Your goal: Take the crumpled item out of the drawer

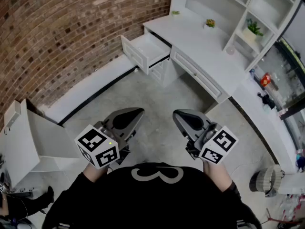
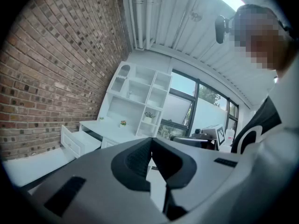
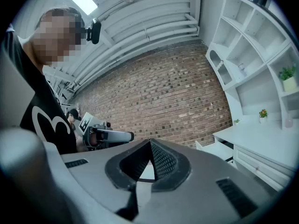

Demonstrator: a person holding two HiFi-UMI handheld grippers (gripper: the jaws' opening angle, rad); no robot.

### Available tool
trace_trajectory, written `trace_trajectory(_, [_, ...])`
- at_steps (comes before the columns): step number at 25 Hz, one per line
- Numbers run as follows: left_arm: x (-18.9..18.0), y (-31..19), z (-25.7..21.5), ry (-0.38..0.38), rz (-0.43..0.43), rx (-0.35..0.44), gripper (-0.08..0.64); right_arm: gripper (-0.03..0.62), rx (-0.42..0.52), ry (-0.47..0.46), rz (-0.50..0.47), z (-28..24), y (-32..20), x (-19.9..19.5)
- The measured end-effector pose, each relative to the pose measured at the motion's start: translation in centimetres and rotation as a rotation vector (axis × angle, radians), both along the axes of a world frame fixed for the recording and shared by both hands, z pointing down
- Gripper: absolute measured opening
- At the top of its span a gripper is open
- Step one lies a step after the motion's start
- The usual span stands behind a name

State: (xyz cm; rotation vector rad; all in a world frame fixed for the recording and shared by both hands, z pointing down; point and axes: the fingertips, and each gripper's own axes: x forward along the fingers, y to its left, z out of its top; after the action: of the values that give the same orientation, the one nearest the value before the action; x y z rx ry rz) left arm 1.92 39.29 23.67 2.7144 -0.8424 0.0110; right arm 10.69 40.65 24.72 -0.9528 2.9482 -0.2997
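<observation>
An open white drawer point(image 1: 145, 49) juts out of the white desk point(image 1: 205, 51) at the far side of the room; what shows of its inside is bare white, and I see no crumpled item. The same drawer shows small in the left gripper view point(image 2: 77, 141) and the right gripper view point(image 3: 217, 149). My left gripper point(image 1: 138, 112) and right gripper point(image 1: 177, 114) are held level in front of my chest, far from the drawer. Each has its jaws closed tip to tip with nothing between them, as its own view confirms for the left gripper point(image 2: 151, 141) and the right gripper point(image 3: 150, 143).
A brick wall point(image 1: 71, 27) runs along the left. White shelves point(image 1: 238, 8) with small potted plants point(image 1: 252, 28) rise above the desk. A white cabinet point(image 1: 28, 142) stands at the near left and a wire basket point(image 1: 267, 180) at the lower right. Grey floor point(image 1: 157, 99) lies between me and the desk.
</observation>
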Motion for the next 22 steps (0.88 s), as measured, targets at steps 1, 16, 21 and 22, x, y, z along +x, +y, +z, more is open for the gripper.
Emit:
trace_trajectory(1, [0.0, -0.1, 0.1, -0.003, 0.004, 0.0, 0.003, 0.009, 0.002, 0.001, 0.002, 0.1, -0.1, 0.0])
trace_trajectory(16, [-3.4, -2.2, 1.0, -0.017, -0.011, 0.01, 0.003, 0.012, 0.039, -0.018, 0.004, -0.5, -2.5, -2.6])
trace_trajectory(21, [-5.0, -2.0, 0.7, -0.007, -0.032, 0.002, 0.003, 0.055, 0.034, -0.036, 0.021, -0.8, -2.9, -3.0])
trace_trajectory(22, [-5.2, -1.9, 0.6, -0.008, -0.035, 0.001, 0.003, 0.086, 0.035, -0.035, 0.019, -0.9, -2.9, -3.1])
